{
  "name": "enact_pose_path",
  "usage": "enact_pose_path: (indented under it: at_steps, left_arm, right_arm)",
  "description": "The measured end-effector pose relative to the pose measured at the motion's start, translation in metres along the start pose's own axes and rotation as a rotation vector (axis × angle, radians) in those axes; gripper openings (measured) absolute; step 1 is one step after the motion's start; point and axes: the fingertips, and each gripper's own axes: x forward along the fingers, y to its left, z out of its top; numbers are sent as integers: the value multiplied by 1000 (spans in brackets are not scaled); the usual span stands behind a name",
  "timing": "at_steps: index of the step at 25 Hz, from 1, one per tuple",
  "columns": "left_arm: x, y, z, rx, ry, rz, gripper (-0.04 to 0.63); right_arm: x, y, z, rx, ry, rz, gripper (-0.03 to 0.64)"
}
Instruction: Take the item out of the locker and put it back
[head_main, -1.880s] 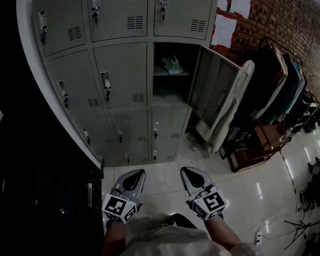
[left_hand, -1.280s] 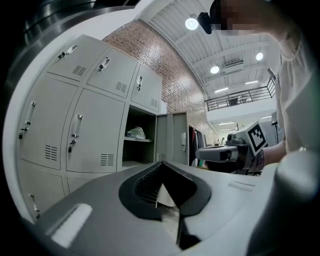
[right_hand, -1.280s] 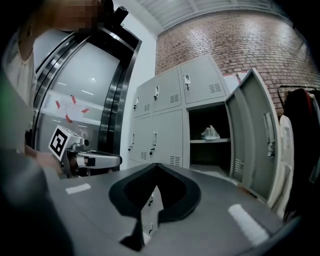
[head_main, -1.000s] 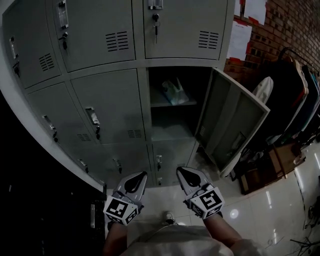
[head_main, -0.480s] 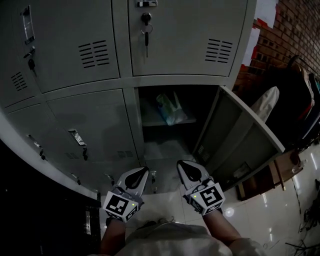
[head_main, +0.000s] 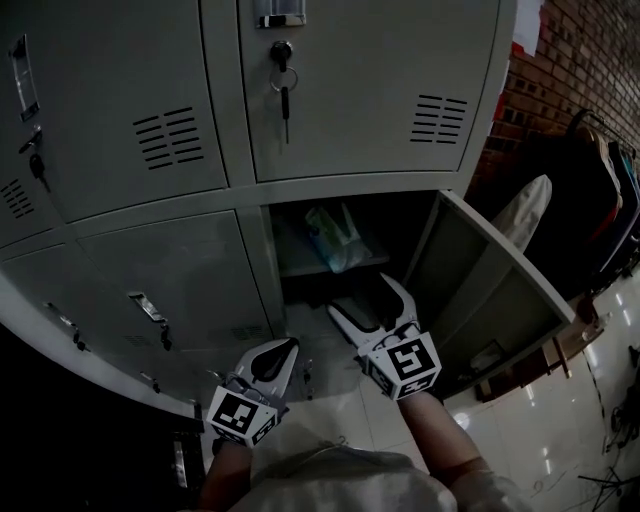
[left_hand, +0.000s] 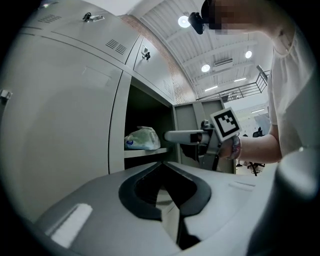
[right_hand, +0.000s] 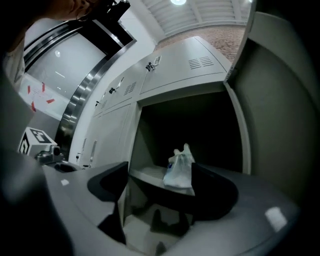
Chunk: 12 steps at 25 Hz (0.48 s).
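Grey steel lockers (head_main: 150, 120) filled the far side, and one locker stood open with its door (head_main: 490, 290) swung out to the right. The bag (head_main: 335, 240), pale plastic knotted at the top, sat on the shelf (head_main: 300, 265) inside, toward the shelf's right end.

The step in hand looked like the reach for the take-out. The right gripper (head_main: 368, 300) was raised at the mouth of the locker, below and just near of the shelf. Its jaws were opening and spread wide, with nothing between the pads. In the right gripper view the bag showed beyond the jaws and apart from them. The left gripper (head_main: 272, 360) hung low and nearer the person, jaws pressed together and empty.

The next move probably called for the right gripper to rise and go farther in until the spread jaws straddled the bag's knot or upper folds. Thin plastic would likely crumple and slip, so a pinch high on the gathered part seemed safest.
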Motion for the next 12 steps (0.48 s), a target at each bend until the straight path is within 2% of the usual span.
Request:
enact_pose_path:
  at_steps: [3, 6, 10, 12]
  left_arm:
    - [0, 8, -3, -1, 4, -1, 5]
    - [0, 13, -7, -2, 7, -8, 5]
    - [-5, 30, -4, -24, -6, 11, 5]
    - [-6, 38, -1, -28, -14, 21, 5]
  right_arm:
    - [31, -18, 17, -22, -18, -29, 427]
    - [59, -34, 19, -51, 21, -71, 462]
    - [77, -51, 14, -44, 51, -129, 457]
    - [81, -57, 11, -39, 71, -146, 404]
